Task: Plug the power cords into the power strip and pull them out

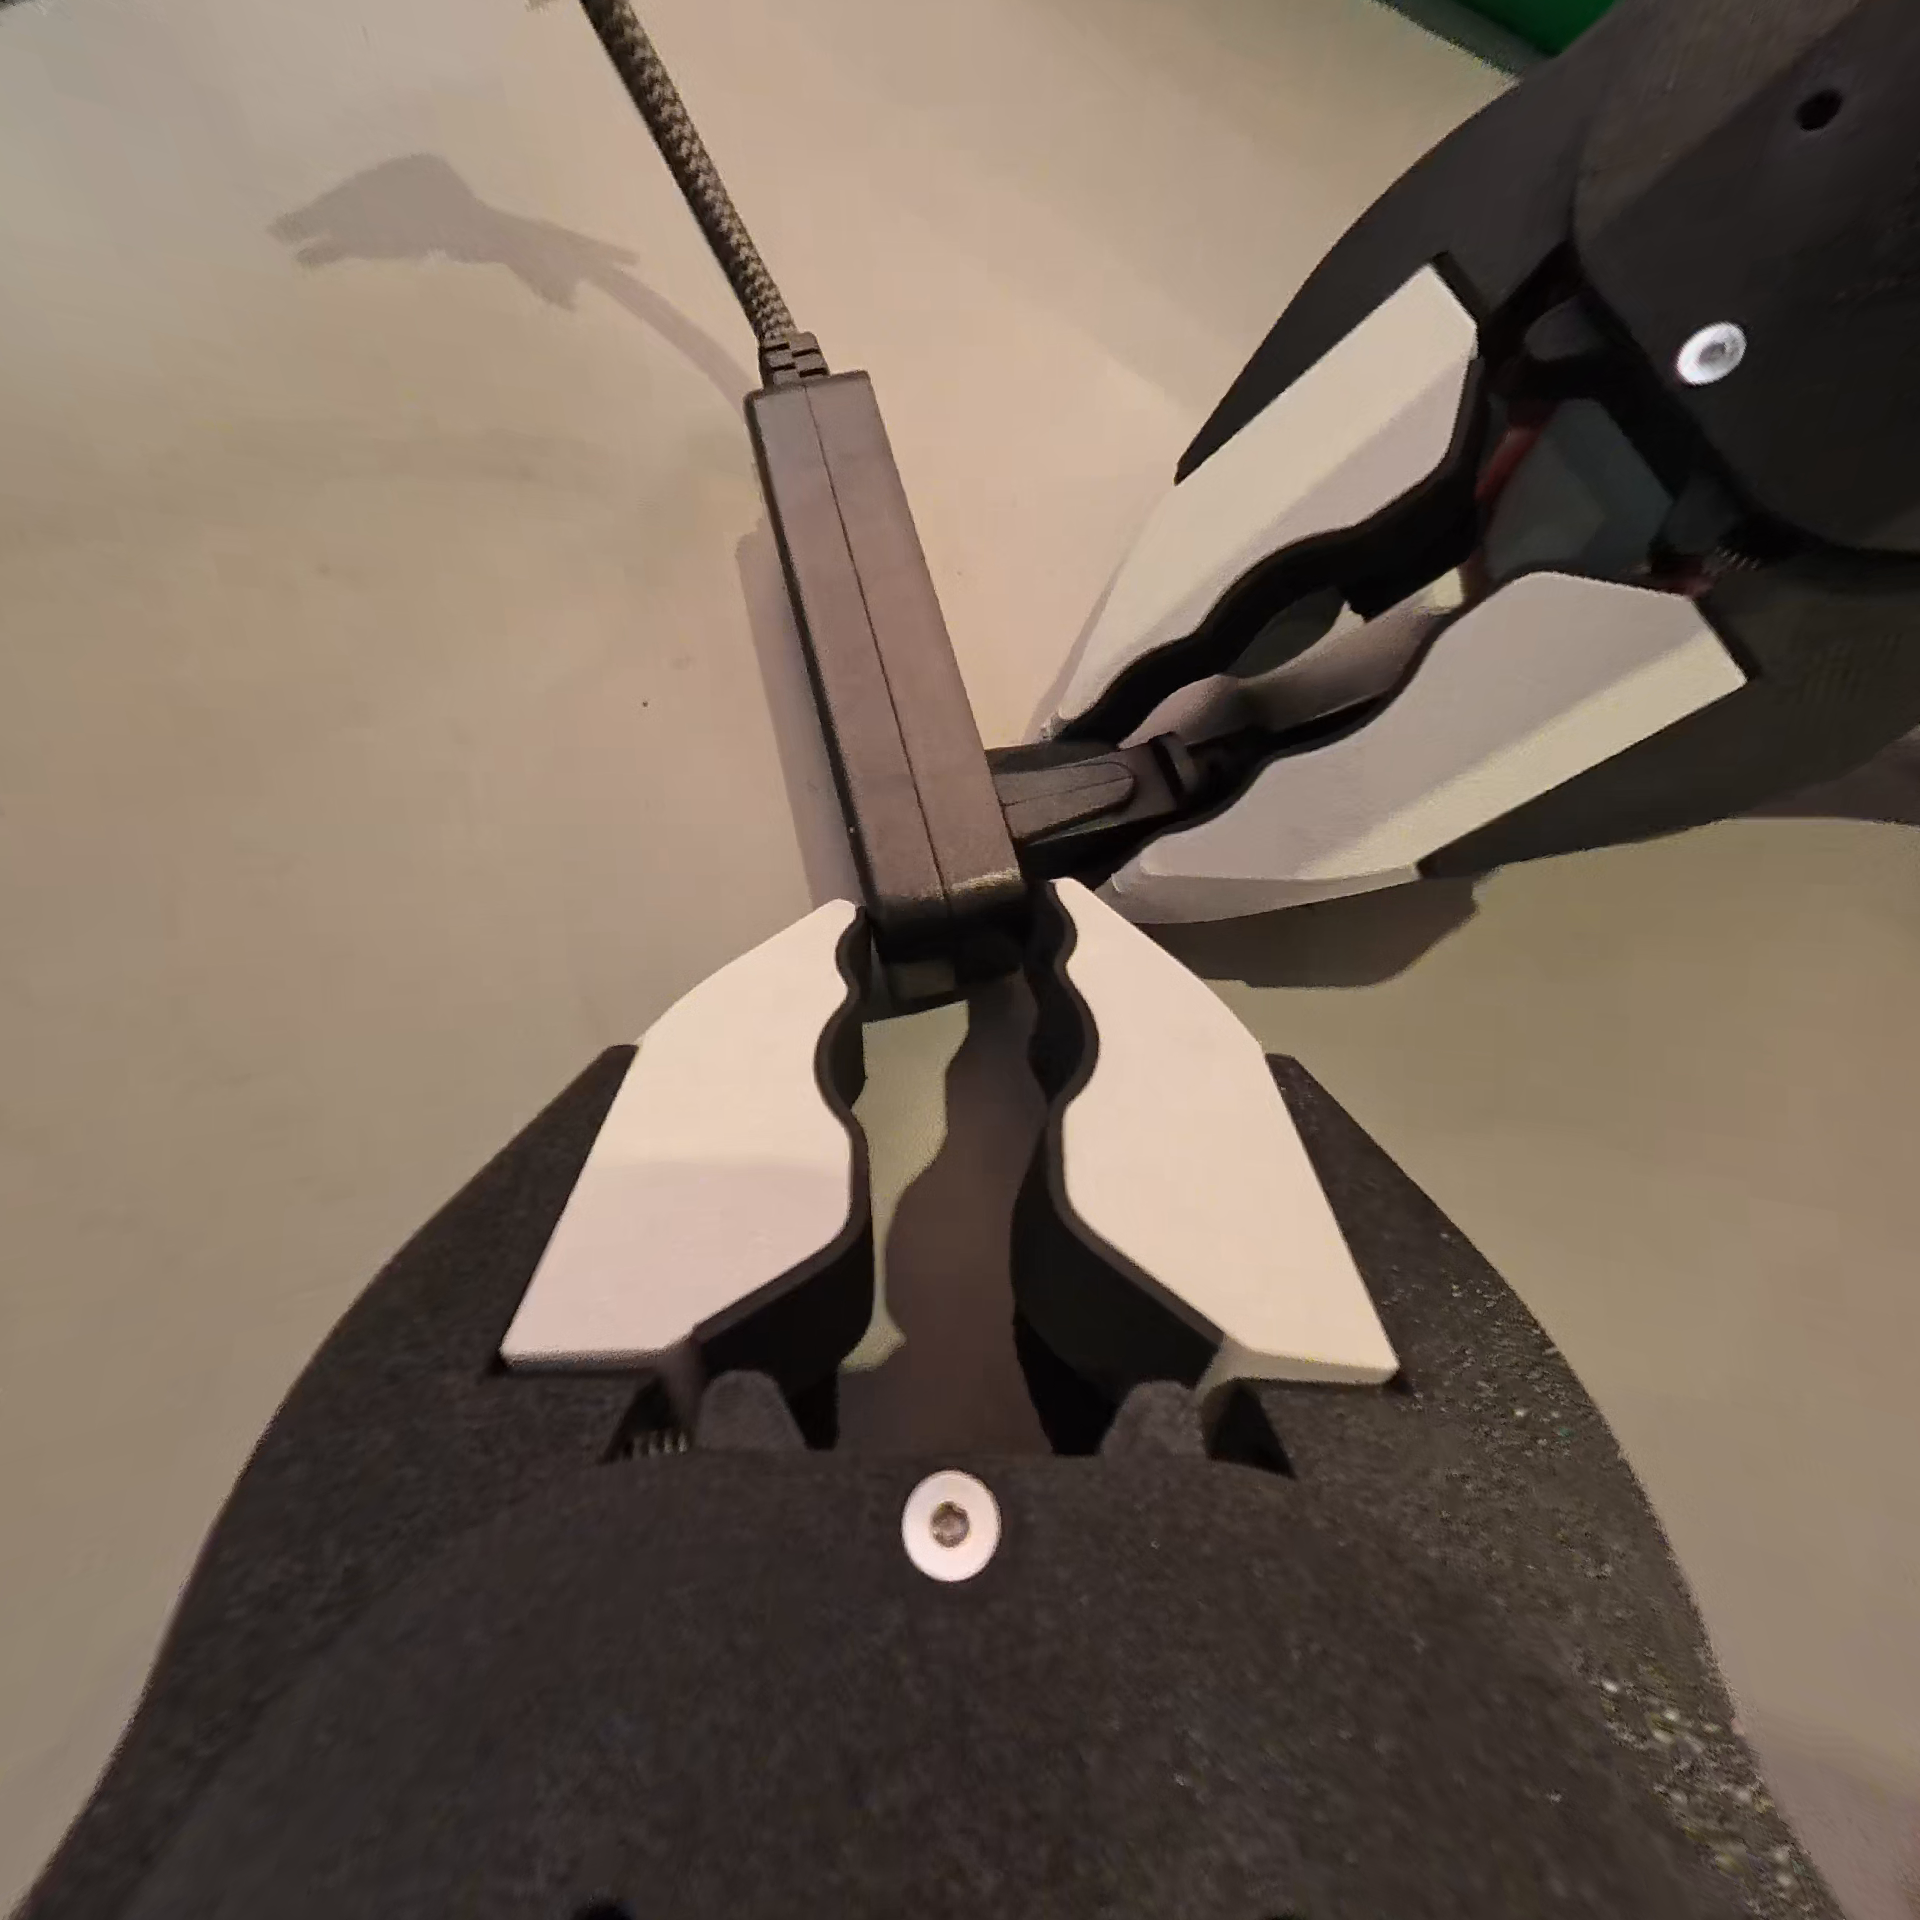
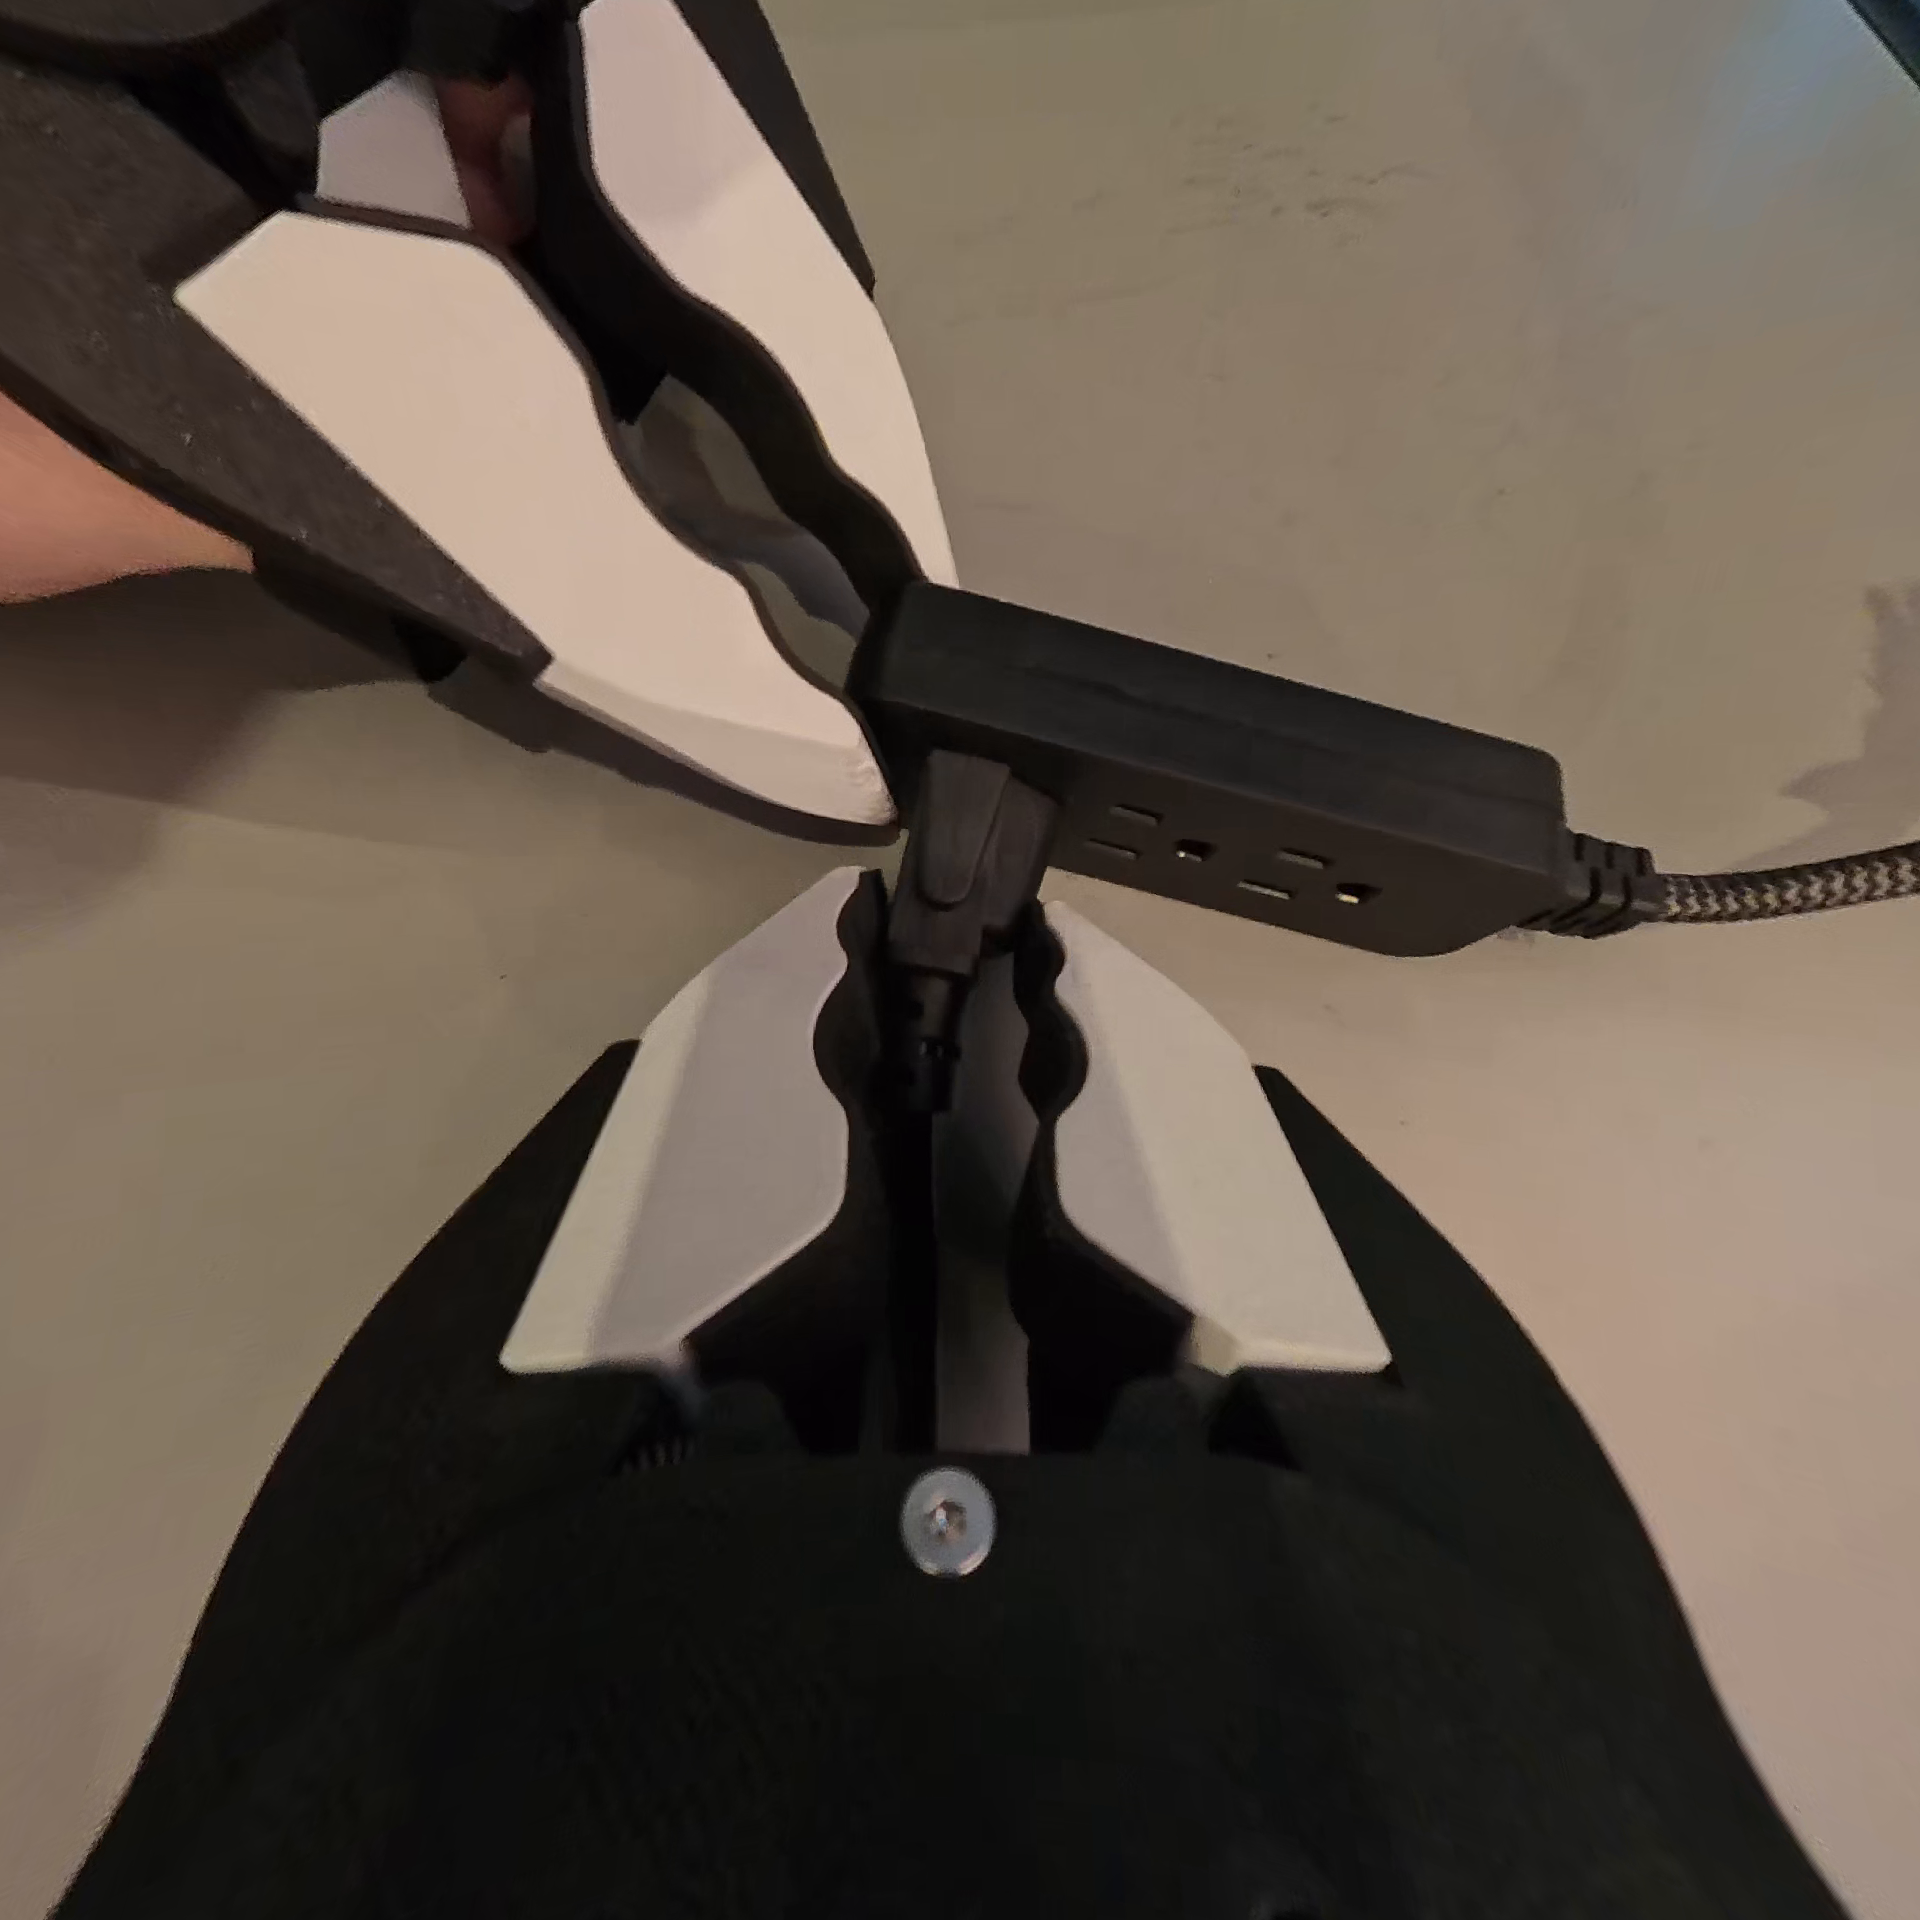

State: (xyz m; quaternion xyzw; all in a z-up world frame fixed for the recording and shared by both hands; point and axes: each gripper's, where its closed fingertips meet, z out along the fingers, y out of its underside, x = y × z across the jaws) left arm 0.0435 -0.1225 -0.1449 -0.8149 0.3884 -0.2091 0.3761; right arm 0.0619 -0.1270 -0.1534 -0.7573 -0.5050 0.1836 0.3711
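A black power strip [image 1: 883,644] with a braided cable [image 1: 696,177] stands on its long edge on the beige table. My left gripper [image 1: 951,914] is shut on its near end. A black plug [image 1: 1070,805] sits in the end outlet on the strip's right side, and my right gripper [image 1: 1091,800] is shut on it. In the right wrist view the plug [image 2: 961,842] is seated in the strip [image 2: 1195,748], held by my right gripper [image 2: 951,904]; its thin black cord [image 2: 920,1143] runs back between the fingers. Two free outlets show to the right. The left gripper [image 2: 868,675] clamps the strip's left end.
The beige table surface [image 1: 312,623] surrounds the strip on all sides. The strip's braided cable [image 2: 1787,883] leads off to the right edge of the right wrist view. Part of a person's hand [image 2: 62,499] shows at the left. Something green [image 1: 1496,31] lies at the far top right.
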